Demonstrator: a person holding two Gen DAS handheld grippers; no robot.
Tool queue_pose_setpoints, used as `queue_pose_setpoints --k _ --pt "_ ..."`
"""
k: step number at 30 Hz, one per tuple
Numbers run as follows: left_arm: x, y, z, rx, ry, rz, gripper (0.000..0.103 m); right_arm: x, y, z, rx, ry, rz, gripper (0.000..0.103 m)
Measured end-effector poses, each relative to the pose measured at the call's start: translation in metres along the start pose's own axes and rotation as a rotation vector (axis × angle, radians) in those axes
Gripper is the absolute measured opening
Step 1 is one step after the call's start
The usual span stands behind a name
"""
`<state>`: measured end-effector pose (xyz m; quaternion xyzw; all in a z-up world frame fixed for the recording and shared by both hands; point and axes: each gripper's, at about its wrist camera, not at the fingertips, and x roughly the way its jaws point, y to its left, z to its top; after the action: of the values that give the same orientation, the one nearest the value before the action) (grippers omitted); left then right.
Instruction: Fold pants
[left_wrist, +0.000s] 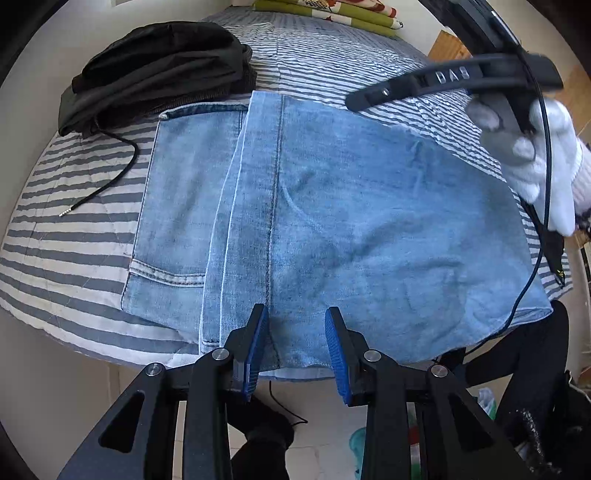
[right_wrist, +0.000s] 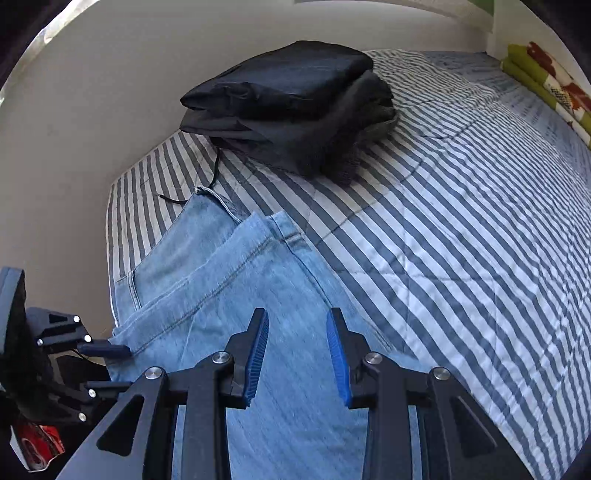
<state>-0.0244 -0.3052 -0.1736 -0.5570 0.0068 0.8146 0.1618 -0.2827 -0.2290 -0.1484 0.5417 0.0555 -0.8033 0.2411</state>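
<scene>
A bed (left_wrist: 77, 236) with a grey-and-white striped cover fills both views. Nearest, the left tongs (left_wrist: 295, 314) hover over the near edge of the jeans (left_wrist: 369, 221), jaws partly apart with nothing between them. The right tongs (right_wrist: 297, 317) hang the same way over the denim, gripping nothing. The jeans lie folded flat across the bed. Behind them sits a pile of black clothes (left_wrist: 159, 70), a drawstring (left_wrist: 110, 177) trailing out. Farthest, a green patterned blanket (left_wrist: 332, 11).
</scene>
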Motion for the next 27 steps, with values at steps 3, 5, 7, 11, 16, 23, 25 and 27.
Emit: queue_pose_setpoints --k 3,5,7,11,16,23,25,27 --pt "0.002 0.004 -0.002 -0.016 -0.017 -0.019 0.034 0.01 0.008 0.025 -0.033 0.016 0.02 0.03" --pt "0.001 0.007 -0.002 -0.034 -0.025 -0.038 0.034 0.022 0.015 0.037 -0.051 0.017 0.017 0.03" --pt "0.0 0.009 -0.002 -0.033 -0.026 -0.051 0.034 0.037 0.021 0.043 -0.065 0.023 0.016 0.03" --pt "-0.002 0.012 -0.003 -0.022 -0.029 -0.056 0.034 0.055 0.028 0.043 -0.097 0.051 -0.013 0.017" --pt "-0.004 0.013 -0.001 -0.01 -0.048 -0.035 0.034 0.029 0.025 0.045 -0.085 -0.052 -0.049 0.004" --pt "-0.008 0.009 0.003 -0.008 -0.05 0.009 0.035 0.04 0.017 0.038 -0.056 -0.023 -0.136 0.001" --pt "-0.02 0.007 0.01 -0.012 -0.076 0.003 0.035 0.005 0.012 0.024 0.001 -0.056 -0.074 0.002" --pt "-0.029 0.001 0.02 -0.014 -0.103 -0.03 0.035 -0.035 -0.001 -0.001 0.089 -0.079 0.035 0.003"
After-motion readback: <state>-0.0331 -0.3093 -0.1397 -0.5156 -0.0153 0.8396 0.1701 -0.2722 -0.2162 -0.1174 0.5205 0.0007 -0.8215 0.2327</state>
